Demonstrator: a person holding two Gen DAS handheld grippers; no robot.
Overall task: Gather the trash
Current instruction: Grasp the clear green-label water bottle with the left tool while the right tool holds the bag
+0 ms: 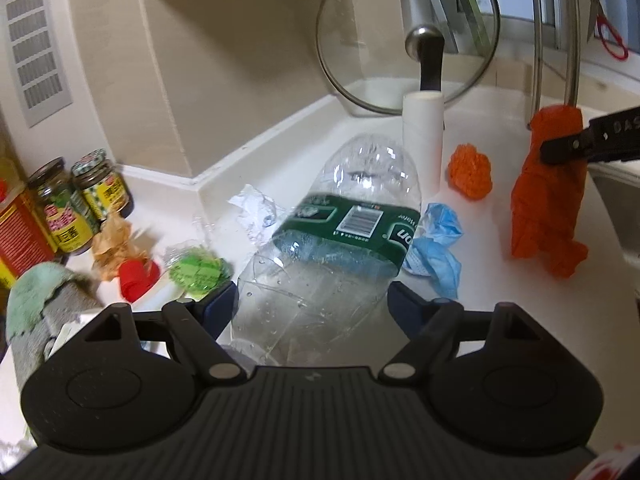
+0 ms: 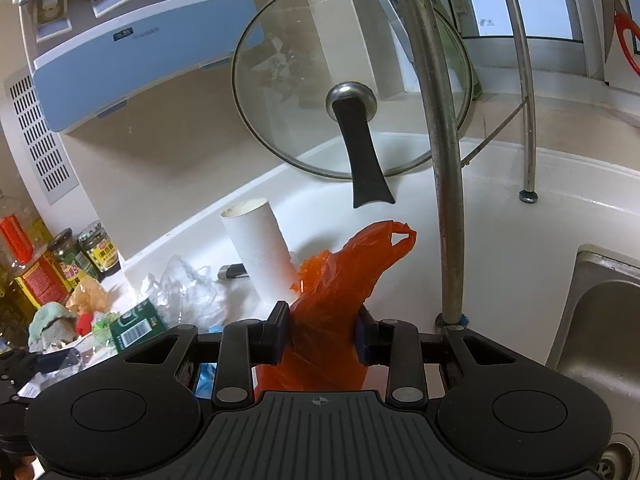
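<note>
The left gripper [image 1: 310, 304] clamps the crushed clear plastic bottle [image 1: 340, 216] and the right gripper [image 2: 322, 332] pinches the orange plastic bag [image 2: 340, 292], while crumpled blue scrap [image 1: 438, 240] beside the bottle awaits bagging

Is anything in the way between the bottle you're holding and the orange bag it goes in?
Nothing tall blocks it. The left gripper holds the plastic bottle; the right gripper holds the orange bag up. Only a blue crumpled glove lies low on the counter between them.
</note>
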